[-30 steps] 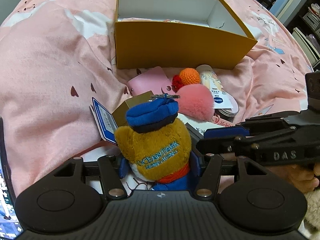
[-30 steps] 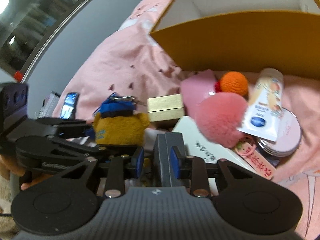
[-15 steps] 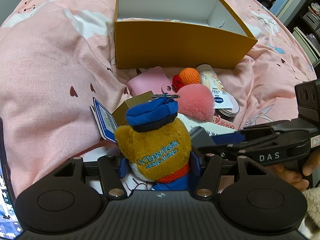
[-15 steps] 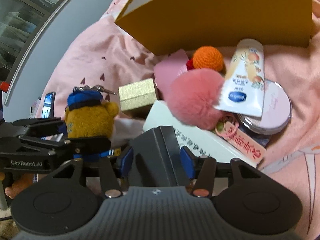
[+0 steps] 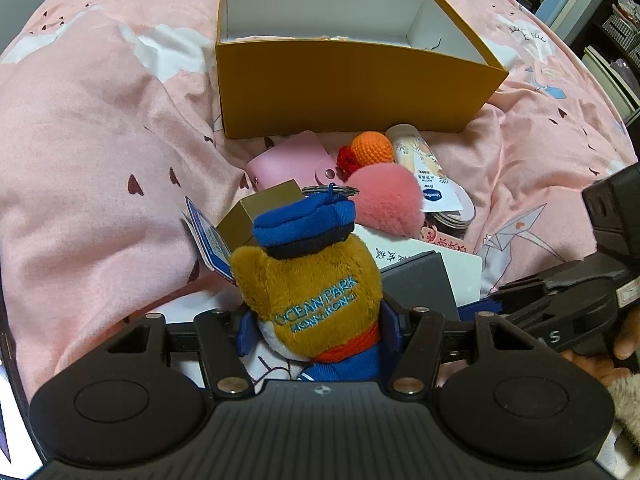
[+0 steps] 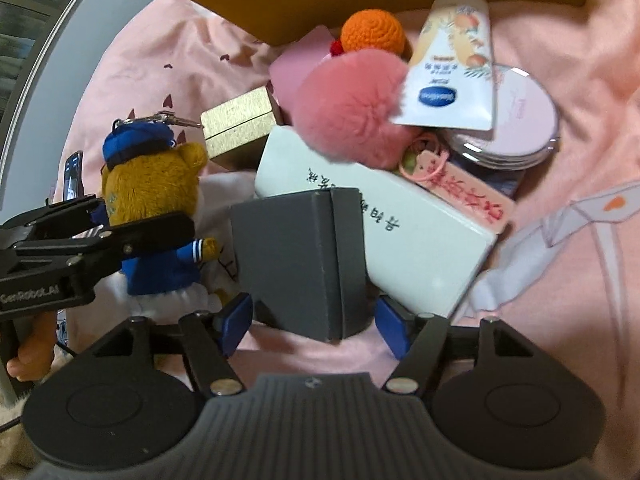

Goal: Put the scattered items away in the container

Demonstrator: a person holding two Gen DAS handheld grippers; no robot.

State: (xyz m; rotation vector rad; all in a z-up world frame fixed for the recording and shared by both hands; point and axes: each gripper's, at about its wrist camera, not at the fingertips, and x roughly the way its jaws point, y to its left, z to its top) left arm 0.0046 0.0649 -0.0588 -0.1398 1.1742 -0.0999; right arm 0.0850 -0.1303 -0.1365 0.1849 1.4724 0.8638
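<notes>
Tidying barely begun: pile still on the bed

Yellow box [image 5: 344, 80] holds little, contents mostly hidden; plush bear [image 5: 308, 280] clamped in left tongs [image 5: 320, 328], low over the bed [image 5: 100, 152]; right tongs [image 6: 312, 320] just opened, straddling grey box [image 6: 300, 268], pads apart from it; pompom [image 6: 352, 108], tube [image 6: 452, 76], white box [image 6: 420, 232] remain beside the box.

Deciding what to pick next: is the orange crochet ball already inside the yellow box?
No. The orange crochet ball lies on the pink bedding in front of the yellow box, next to the pink pompom.
</notes>
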